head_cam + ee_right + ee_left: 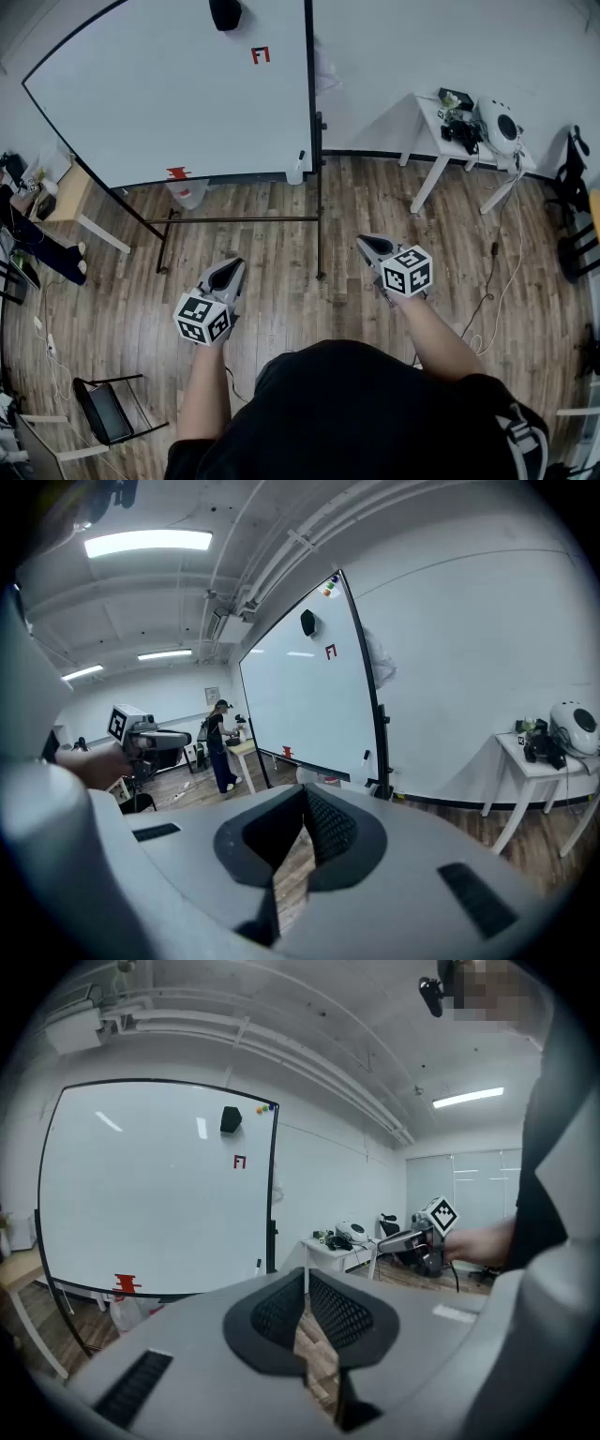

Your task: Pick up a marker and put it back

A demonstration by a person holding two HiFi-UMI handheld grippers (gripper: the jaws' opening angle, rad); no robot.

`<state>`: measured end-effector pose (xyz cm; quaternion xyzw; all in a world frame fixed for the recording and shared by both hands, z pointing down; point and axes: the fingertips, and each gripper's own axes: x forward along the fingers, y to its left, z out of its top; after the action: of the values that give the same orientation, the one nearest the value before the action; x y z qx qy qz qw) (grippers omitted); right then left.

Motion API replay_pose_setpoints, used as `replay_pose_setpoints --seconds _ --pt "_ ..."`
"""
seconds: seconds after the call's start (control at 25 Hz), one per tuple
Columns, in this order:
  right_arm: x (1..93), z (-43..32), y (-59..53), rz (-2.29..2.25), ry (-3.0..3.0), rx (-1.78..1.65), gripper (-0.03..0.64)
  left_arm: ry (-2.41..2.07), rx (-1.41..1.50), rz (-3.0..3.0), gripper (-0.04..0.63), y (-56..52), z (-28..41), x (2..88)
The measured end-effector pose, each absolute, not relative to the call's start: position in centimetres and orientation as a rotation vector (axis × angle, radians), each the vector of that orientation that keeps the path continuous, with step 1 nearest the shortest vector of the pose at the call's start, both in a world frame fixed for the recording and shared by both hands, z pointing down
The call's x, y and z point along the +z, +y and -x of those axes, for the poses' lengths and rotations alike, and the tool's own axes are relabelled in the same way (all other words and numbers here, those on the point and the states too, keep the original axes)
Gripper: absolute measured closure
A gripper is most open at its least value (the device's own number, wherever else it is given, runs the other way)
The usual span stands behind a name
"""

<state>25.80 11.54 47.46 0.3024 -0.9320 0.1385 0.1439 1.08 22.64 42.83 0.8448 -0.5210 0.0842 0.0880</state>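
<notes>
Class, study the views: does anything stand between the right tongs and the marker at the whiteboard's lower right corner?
Nothing visible does. Only floor lies between the right tongs and the marker, which shows unblocked in the right gripper view. The stand's post rises close beside it.

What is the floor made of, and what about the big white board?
The floor looks like wood planks or wood-look laminate: brown grain and plank seams, fairly matte. The whiteboard looks like a smooth, glossy white panel, since lights reflect in it; its thin black frame is probably metal.
</notes>
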Motion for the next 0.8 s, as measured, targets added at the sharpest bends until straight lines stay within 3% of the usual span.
replay_pose_setpoints --seconds 0.48,0.8 --pt "47.1 -28.3 10.1 -0.869 -2.698 0.409 0.618 -1.598 0.248 -2.514 0.571 22.0 -3.2 41.7" --pt "47.2 -26.0 8.4 -0.845 -2.695 0.405 0.618 -1.616 0.229 -2.489 0.571 20.7 -1.6 42.3"
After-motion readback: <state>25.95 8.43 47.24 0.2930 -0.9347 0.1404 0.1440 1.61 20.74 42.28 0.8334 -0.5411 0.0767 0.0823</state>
